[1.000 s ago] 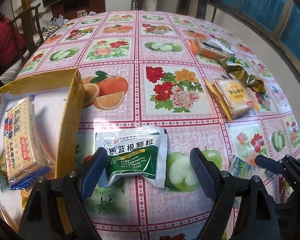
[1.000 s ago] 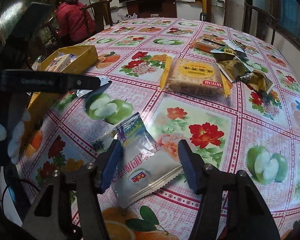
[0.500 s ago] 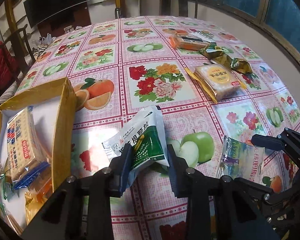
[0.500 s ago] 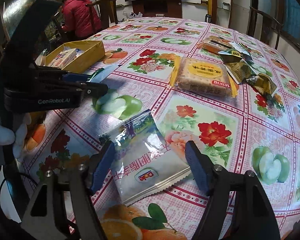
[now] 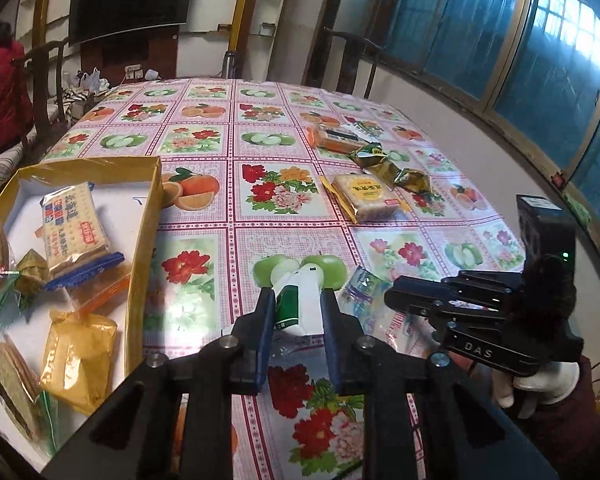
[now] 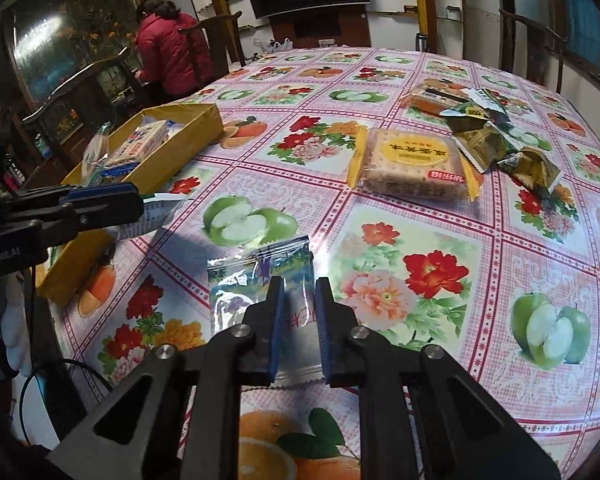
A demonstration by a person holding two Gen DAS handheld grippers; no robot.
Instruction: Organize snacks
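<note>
Our left gripper [image 5: 298, 312] fingers clamping a green-white sachet [image 5: 300, 300], long axis pointing far, right gripper [image 6: 298, 320] pinching a silvery snack packet [image 6: 260, 276] on the floral desk [image 6: 420, 240], yellow box [image 5: 140, 248] left.

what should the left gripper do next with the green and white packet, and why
Probably carry it left and over the yellow box. The left gripper is shut on the green and white packet, lifted off the table, and the box already holds other snacks with bare floor showing.

My left gripper [image 5: 297, 312] is closed and pinching, lifted, pointing to 12 o'clock. My right gripper [image 6: 298, 312] is closed too, low, at its 3 o'clock.
</note>
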